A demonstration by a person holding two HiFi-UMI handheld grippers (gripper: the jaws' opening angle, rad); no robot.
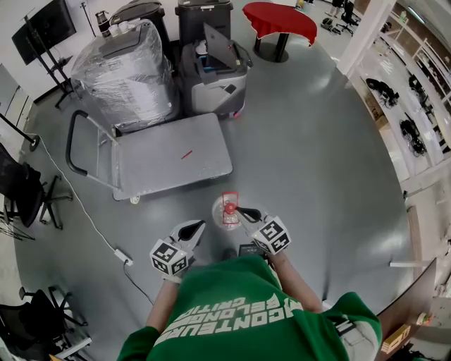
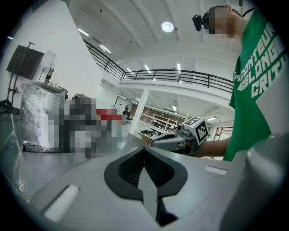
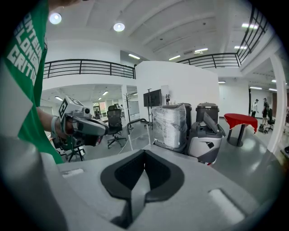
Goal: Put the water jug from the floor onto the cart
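The water jug [image 1: 228, 211], clear with a red cap, stands on the grey floor just in front of me. The flat grey cart [image 1: 173, 158] with its black handle [image 1: 72, 138] is beyond it to the left; a small red item [image 1: 186, 154] lies on its deck. My left gripper [image 1: 199, 224] [image 2: 144, 150] is shut and holds nothing, left of the jug. My right gripper [image 1: 238, 209] [image 3: 143, 152] is shut too, its tip over the jug's right edge in the head view. Neither gripper view shows the jug.
Behind the cart stand a plastic-wrapped load [image 1: 127, 70] and a grey machine [image 1: 213, 77]. A red-covered table [image 1: 280, 21] is farther back. Office chairs [image 1: 25, 190] and a cable with a power strip [image 1: 121, 255] are at the left, shelves [image 1: 416, 106] at the right.
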